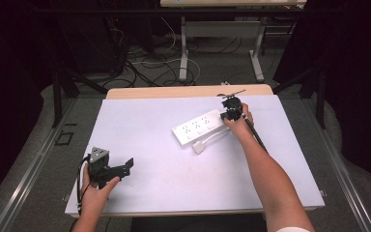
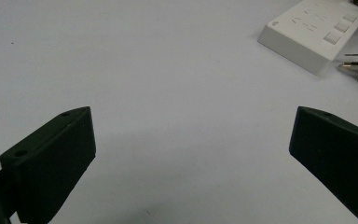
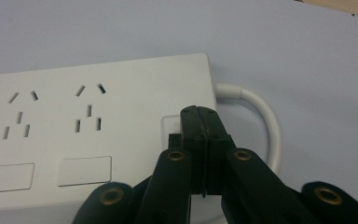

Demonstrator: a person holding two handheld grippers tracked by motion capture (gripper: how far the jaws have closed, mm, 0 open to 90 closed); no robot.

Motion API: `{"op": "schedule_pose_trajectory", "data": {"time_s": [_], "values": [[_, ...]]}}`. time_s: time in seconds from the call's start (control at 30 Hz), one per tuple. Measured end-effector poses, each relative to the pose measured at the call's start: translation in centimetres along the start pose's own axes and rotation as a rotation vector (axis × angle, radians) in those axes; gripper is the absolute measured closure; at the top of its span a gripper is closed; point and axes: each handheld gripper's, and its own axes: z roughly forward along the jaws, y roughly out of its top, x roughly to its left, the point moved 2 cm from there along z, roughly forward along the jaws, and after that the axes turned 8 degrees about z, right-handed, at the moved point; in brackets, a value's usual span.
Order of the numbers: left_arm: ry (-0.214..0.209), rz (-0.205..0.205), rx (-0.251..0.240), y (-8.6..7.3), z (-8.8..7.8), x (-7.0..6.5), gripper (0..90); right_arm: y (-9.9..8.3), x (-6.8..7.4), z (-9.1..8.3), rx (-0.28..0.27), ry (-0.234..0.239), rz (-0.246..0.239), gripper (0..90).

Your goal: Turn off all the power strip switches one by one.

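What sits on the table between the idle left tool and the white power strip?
Nothing: in the high view, bare white tabletop separates the left tool from the power strip.

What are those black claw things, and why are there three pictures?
A person sits at a table holding a pincer tool in each hand. One picture looks down from above; the other two come from little cameras riding on the tools. The left gripper rests with its jaws wide open and nothing between them. The right gripper is pinched shut, its tip over a button at the end of a white power strip. The strip's cord curls round to its plug beside it. Nothing is held.
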Motion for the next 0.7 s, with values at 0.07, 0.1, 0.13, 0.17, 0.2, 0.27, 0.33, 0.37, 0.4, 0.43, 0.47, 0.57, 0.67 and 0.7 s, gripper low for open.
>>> {"op": "schedule_pose_trajectory", "data": {"time_s": [0.07, 0.1, 0.13, 0.17, 0.2, 0.27, 0.33, 0.37, 0.4, 0.43, 0.47, 0.57, 0.67, 0.7], "values": [[0.002, 0.003, 0.000, 0.01, -0.01, -0.04, 0.4, -0.13, -0.10, 0.05, -0.003, 0.001, -0.005, 90.0], [0.002, 0.003, 0.000, 0.01, -0.02, -0.05, 0.4, -0.15, -0.03, 0.03, -0.002, -0.002, 0.000, 90.0], [0.001, 0.000, -0.001, 0.01, -0.05, -0.06, 0.4, -0.16, -0.02, 0.04, -0.002, -0.004, -0.003, 90.0], [0.003, -0.004, -0.004, 0.00, -0.05, -0.07, 0.4, -0.16, 0.09, 0.05, -0.001, -0.010, 0.003, 90.0], [0.003, -0.005, -0.005, 0.00, -0.06, -0.06, 0.4, -0.16, 0.14, 0.05, -0.006, -0.010, -0.002, 90.0], [0.003, -0.006, -0.006, -0.03, -0.05, -0.01, 0.4, -0.19, 0.21, 0.00, -0.010, -0.020, -0.011, 90.0], [0.004, -0.003, -0.002, -0.05, -0.03, 0.05, 0.4, -0.19, 0.21, -0.05, -0.019, -0.021, -0.004, 90.0], [0.004, -0.004, -0.003, -0.05, -0.03, 0.06, 0.4, -0.19, 0.21, -0.05, -0.019, -0.021, -0.004, 90.0], [0.005, -0.005, -0.003, -0.04, -0.05, 0.06, 0.4, -0.12, 0.21, -0.14, -0.033, -0.001, 0.003, 90.0], [0.005, -0.005, -0.005, -0.01, -0.07, 0.06, 0.4, -0.10, 0.24, -0.18, -0.023, -0.014, 0.004, 90.0], [0.005, -0.005, -0.006, 0.00, -0.09, 0.06, 0.4, -0.09, 0.29, -0.19, -0.023, -0.012, 0.001, 90.0], [0.005, -0.005, -0.002, 0.00, -0.15, 0.13, 0.4, -0.09, 0.44, -0.28, -0.018, -0.001, 0.010, 90.0], [0.005, -0.005, -0.004, 0.01, -0.14, 0.11, 0.4, 0.01, 0.41, -0.57, -0.020, -0.001, 0.017, 90.0], [0.005, -0.005, -0.003, 0.01, -0.15, 0.11, 0.4, 0.01, 0.41, -0.57, -0.020, -0.001, 0.017, 90.0]]}}
